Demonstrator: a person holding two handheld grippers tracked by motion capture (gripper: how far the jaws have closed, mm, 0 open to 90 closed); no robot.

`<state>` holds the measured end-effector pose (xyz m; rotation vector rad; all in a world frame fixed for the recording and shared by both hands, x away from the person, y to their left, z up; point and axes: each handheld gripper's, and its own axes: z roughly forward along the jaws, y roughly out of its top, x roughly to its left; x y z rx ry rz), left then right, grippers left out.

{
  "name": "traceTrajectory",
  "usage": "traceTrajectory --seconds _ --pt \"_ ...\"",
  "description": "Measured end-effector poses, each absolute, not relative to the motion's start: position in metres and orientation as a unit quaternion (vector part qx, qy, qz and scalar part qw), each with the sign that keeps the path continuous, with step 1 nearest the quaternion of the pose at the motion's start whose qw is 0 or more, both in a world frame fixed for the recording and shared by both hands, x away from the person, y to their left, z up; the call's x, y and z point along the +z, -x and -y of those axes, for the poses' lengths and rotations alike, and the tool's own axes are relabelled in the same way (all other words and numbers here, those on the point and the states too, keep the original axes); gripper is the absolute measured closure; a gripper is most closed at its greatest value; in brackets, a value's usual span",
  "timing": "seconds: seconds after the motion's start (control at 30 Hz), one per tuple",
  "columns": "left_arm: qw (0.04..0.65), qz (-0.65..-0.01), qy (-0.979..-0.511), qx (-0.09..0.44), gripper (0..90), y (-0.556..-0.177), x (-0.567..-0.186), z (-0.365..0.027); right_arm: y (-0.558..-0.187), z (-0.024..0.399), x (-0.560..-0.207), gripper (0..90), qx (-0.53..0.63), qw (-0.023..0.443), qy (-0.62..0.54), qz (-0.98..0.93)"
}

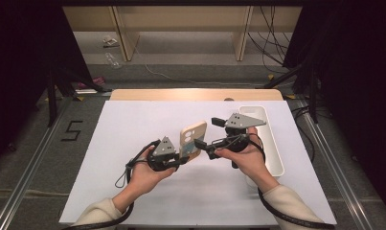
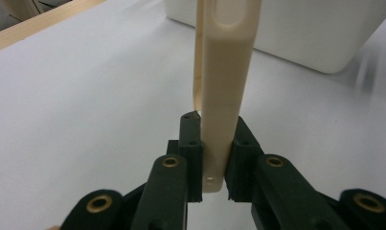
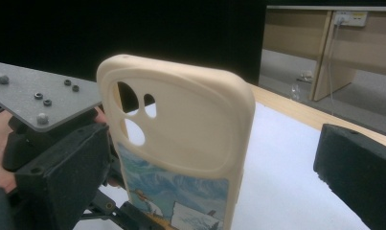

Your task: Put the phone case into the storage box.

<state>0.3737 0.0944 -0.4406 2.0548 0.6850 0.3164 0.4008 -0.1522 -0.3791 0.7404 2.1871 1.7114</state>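
Left gripper: black two-jaw tool, 7 o'clock of table centre; jaws clenched on the lower edge of the case, pads pressing both faces in the left gripper view.
Phone case: cream soft-plastic shell with camera cut-outs and a printed picture on its back; held upright above the sheet, near table centre.
Right gripper: black two-jaw tool with grey three-cornered plate, 3 o'clock of the case; jaws released, spread wide either side of the case, pads not pressing in the right gripper view.
White sheet: table cover, bare under the case.
White tray: long plastic bin, 3 o'clock edge; contents cannot be told.
Progress: case lifted and gripped on one side; judged a hand-over or joint handling in hand, second grip not yet made; set-down remains.
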Motion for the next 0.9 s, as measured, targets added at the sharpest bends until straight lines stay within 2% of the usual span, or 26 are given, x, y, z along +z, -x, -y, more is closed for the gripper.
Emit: traceTrajectory --seconds 0.9 --pt "0.461 -0.303 -0.825 0.123 79.3 -0.378 -0.441 -0.072 -0.396 0.146 -0.382 0.1 0.591 0.154 -0.283 -0.740"
